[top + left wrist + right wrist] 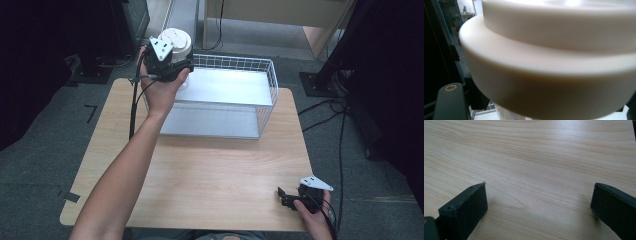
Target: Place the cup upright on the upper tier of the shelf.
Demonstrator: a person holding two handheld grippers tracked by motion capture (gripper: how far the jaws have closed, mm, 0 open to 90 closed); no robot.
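Holding the cup at the basket's far-left corner

My left fingers (181, 56) are pinching the white lidded cup (176, 41) above the wire basket (265, 75); it may slip if I'm squeezing loosely. My right fingers (285, 196) are resting spread on the surface (210, 170).

grey carpet floor (45, 150), wooden table (210, 170), black cables (340, 130)

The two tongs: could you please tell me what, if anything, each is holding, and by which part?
The left tongs hold a white lidded cup just below its lid, at the wire basket's far left corner. The right tongs are open over the bare table, holding nothing.
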